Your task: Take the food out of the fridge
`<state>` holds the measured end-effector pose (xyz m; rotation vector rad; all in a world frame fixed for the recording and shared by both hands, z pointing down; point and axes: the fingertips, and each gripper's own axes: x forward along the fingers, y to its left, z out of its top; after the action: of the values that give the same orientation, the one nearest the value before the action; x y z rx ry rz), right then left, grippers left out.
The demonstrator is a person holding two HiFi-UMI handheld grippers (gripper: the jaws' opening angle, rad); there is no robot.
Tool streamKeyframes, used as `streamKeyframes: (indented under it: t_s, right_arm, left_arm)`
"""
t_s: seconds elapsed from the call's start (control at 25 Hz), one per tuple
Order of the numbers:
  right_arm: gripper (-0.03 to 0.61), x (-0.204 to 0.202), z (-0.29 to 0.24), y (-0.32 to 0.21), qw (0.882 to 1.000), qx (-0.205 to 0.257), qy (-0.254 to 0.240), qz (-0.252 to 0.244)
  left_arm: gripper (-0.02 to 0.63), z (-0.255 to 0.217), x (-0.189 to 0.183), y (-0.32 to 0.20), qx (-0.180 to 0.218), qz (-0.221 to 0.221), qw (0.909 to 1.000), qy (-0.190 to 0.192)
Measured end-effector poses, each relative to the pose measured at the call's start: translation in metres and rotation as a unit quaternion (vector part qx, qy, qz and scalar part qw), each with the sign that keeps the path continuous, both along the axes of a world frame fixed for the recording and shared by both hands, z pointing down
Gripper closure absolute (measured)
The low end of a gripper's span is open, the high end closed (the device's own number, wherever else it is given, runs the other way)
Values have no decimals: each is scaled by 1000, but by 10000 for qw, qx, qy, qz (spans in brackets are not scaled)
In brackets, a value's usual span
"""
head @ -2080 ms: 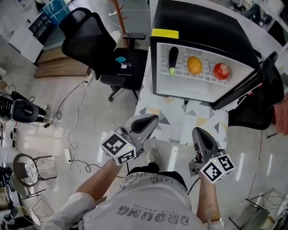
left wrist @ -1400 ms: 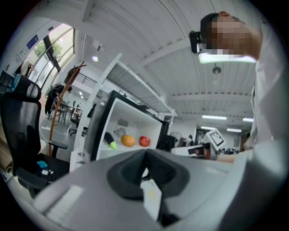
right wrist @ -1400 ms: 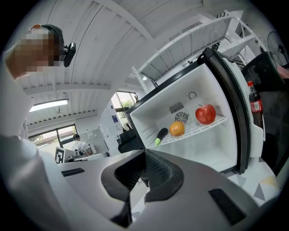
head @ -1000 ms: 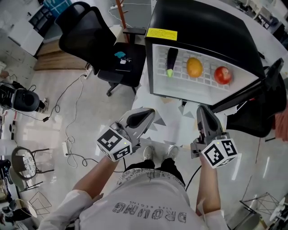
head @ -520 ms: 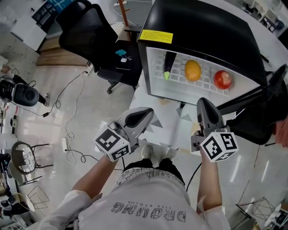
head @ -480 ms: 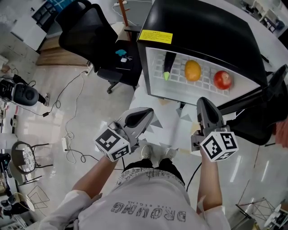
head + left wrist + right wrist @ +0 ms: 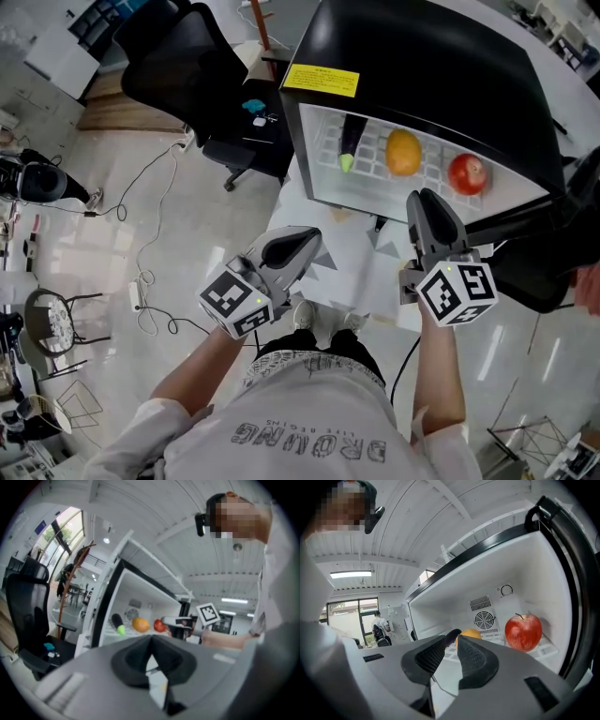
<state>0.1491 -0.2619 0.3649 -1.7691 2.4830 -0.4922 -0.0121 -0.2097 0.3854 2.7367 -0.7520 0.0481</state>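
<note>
Before the fridge, the left gripper has its jaws pressed together, empty. Inside the fridge lie the eggplant, its top hidden by the fridge's front edge, the orange and the apple. The right gripper has its jaws opening, nothing between.

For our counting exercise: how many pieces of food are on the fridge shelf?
3. On the shelf: eggplant at left, orange in the middle, apple at right. Parts of the fridge interior are out of sight, so more may be hidden.
</note>
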Motion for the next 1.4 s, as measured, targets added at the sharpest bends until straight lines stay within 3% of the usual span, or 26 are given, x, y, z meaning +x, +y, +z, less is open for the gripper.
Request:
streamKeyframes:
  t_s: [0.32, 0.64, 1.4]
  right_arm:
    - [471, 0, 5, -20, 9998, -21, 184, 40]
    - [360, -3, 10, -44, 9958, -168, 888, 131]
    - [289, -5, 33, -81, 9843, -666, 1590, 378]
  left_arm:
    - [604, 5, -2, -9, -49, -65, 10000, -5]
    - [604, 5, -3, -15, -89, -47, 9999, 39]
    - [604, 9, -15, -28, -139, -78, 9998, 92]
